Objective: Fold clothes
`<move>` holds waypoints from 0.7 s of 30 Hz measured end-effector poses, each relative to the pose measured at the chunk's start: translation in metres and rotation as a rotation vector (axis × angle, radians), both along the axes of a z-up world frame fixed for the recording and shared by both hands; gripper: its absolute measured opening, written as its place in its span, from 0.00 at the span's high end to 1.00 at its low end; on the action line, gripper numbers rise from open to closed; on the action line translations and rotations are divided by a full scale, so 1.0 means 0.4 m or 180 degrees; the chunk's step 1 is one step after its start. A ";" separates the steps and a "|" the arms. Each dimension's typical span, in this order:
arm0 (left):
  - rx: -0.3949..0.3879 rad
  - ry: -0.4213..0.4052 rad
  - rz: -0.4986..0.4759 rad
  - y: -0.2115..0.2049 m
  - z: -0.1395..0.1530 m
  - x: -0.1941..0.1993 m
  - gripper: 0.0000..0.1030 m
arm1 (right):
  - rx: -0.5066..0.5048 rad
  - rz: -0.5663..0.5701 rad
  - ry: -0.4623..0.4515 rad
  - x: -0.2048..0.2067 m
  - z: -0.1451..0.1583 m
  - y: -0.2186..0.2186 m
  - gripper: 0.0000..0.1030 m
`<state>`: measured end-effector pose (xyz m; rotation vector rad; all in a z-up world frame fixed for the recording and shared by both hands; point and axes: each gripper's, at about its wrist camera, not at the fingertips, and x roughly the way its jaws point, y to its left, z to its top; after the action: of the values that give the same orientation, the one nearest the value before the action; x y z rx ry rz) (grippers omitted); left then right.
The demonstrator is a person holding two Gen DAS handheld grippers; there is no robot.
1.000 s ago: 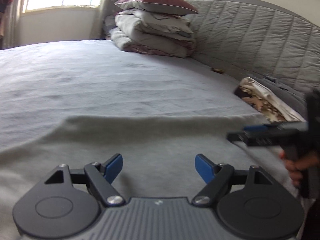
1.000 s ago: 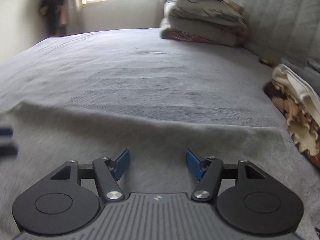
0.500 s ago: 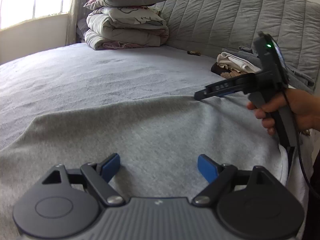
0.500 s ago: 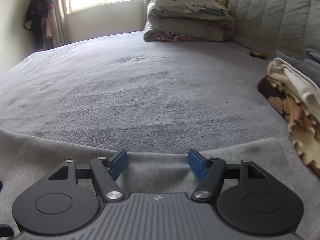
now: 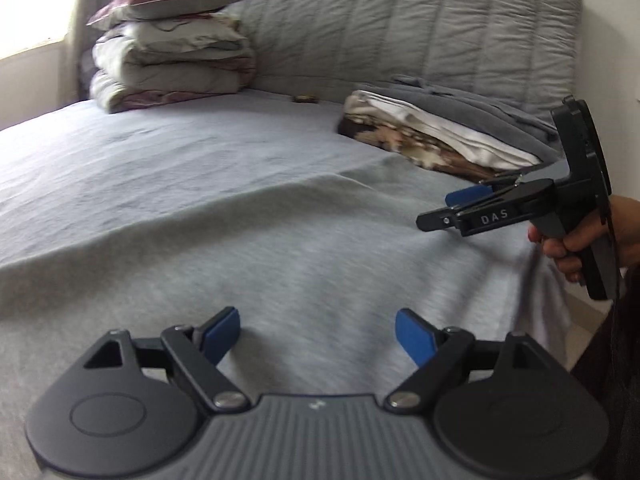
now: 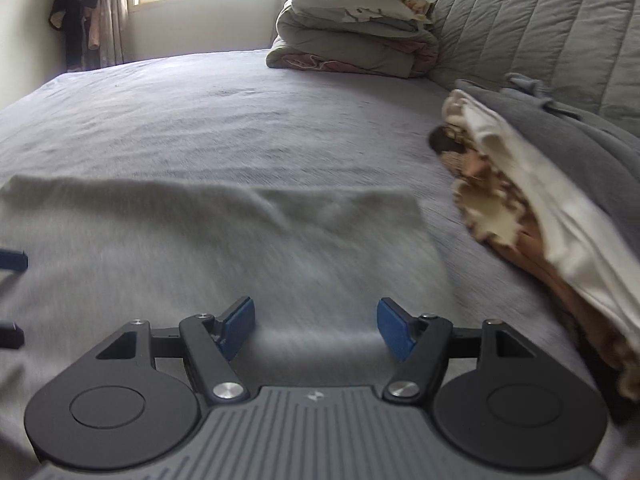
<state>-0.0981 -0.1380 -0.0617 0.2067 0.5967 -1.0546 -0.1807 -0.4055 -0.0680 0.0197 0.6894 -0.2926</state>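
Note:
A light grey garment (image 5: 280, 248) lies spread flat on the bed, its far edge straight across; it also shows in the right wrist view (image 6: 200, 240). My left gripper (image 5: 316, 334) is open and empty, hovering just above the garment's near part. My right gripper (image 6: 316, 326) is open and empty, above the garment's right part. In the left wrist view the right gripper (image 5: 452, 210) is held in a hand at the right, above the garment's right edge.
A pile of folded clothes (image 5: 440, 140) lies at the right by the quilted headboard (image 5: 400, 28); it also shows in the right wrist view (image 6: 540, 208). Stacked bedding and a pillow (image 6: 352, 28) sit at the far end. The grey bed sheet (image 6: 200, 120) stretches beyond the garment.
Both views have swung right. The right gripper has drawn back from the garment's far edge, toward its near right side. Both grippers stay open.

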 end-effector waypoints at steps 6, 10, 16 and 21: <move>0.0068 -0.0010 -0.0331 0.005 0.001 -0.038 0.16 | 0.0029 -0.0084 0.0100 -0.057 0.010 -0.033 0.31; -0.0050 0.0233 -0.0454 -0.017 0.034 -0.025 0.16 | 0.0102 -0.0119 0.0046 -0.029 0.035 -0.030 0.31; -0.0087 0.0087 -0.0509 -0.100 0.085 0.014 0.16 | 0.0229 0.0091 -0.0075 0.055 0.073 -0.021 0.31; -0.0012 0.0107 -0.0181 -0.148 0.069 0.104 0.16 | 0.0320 0.0291 0.0027 0.141 0.069 -0.023 0.31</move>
<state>-0.0564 -0.1970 -0.0342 0.2040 0.6222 -1.1158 -0.1245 -0.4148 -0.0406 0.0825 0.7110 -0.1703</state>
